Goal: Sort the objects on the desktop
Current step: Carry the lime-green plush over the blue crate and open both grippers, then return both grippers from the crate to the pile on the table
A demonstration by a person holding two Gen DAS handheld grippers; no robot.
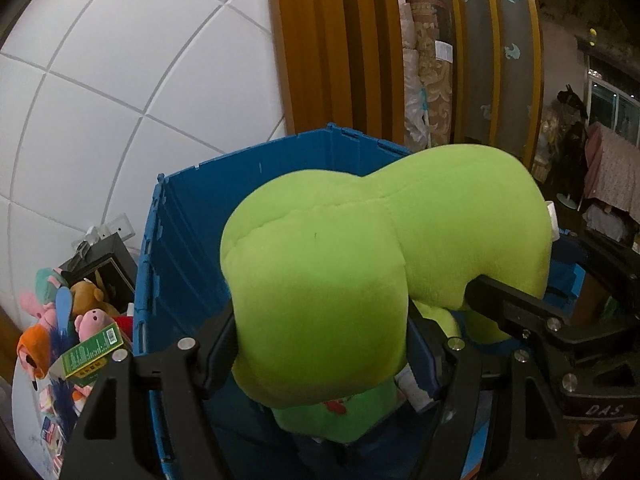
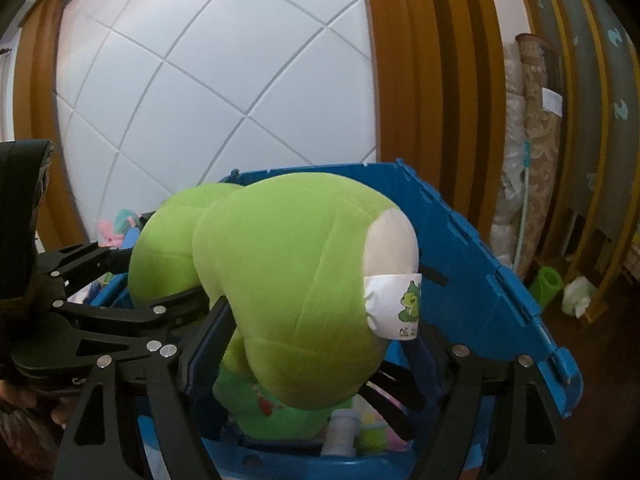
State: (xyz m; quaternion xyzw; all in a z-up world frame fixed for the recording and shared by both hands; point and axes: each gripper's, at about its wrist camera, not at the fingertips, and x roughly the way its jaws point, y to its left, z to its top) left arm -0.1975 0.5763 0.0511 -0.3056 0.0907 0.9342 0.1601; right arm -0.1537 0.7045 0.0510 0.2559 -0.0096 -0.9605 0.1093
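A big lime-green plush toy [image 1: 360, 260] hangs over an open blue crate [image 1: 240, 152], its lower part down inside. My left gripper [image 1: 320, 360] is shut on one rounded lobe, with a pad pressed into each side. In the right wrist view my right gripper [image 2: 304, 368] clamps another lobe of the plush toy [image 2: 280, 260], which bears a white tag [image 2: 400, 304] with a frog picture. One finger [image 1: 504, 304] of the right gripper shows in the left wrist view, digging into the plush. A finger [image 2: 172, 308] of the left gripper shows at the left of the right wrist view.
The blue crate's folded flap [image 2: 480, 280] stands up on the right. A white bottle [image 2: 340, 428] and small items lie in the crate bottom. Left of the crate is a pile of small plush toys [image 1: 60, 312] and a green carton [image 1: 92, 352]. Fabric rolls [image 1: 428, 80] lean on the wall.
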